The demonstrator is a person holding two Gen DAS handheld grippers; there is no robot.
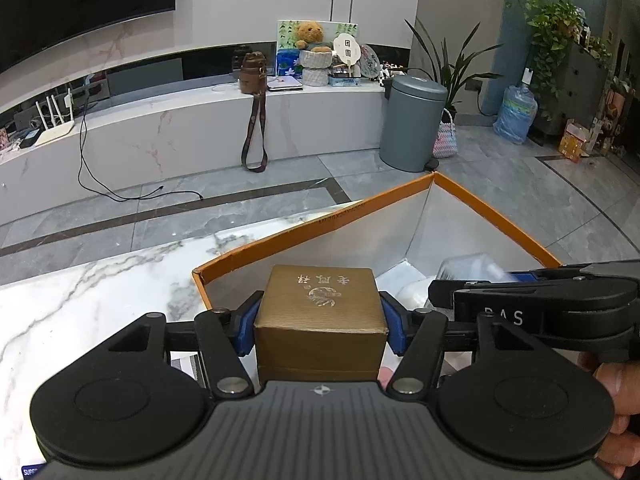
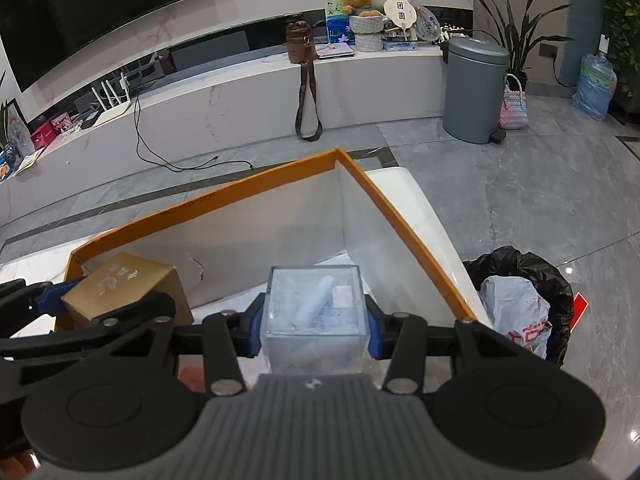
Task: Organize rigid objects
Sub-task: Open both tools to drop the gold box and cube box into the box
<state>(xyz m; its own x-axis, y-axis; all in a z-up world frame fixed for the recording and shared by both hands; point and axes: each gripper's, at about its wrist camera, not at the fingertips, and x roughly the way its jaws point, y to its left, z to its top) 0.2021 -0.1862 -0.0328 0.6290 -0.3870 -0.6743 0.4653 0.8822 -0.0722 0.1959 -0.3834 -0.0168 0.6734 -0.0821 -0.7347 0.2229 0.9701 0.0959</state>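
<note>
A gold-brown cardboard box with printed characters on its lid sits between the blue pads of my left gripper, which is shut on it just above the near-left corner of an orange-rimmed carton with white inner walls. My right gripper is shut on a clear plastic box holding pale bluish contents, over the carton's middle. The gold box and left gripper appear at the left in the right wrist view. In the left wrist view the right gripper reaches in from the right.
The carton stands on a white marble table. A black-bagged waste bin stands on the floor right of the table. A grey pedal bin and a low marble TV bench stand further back. White packing lies inside the carton.
</note>
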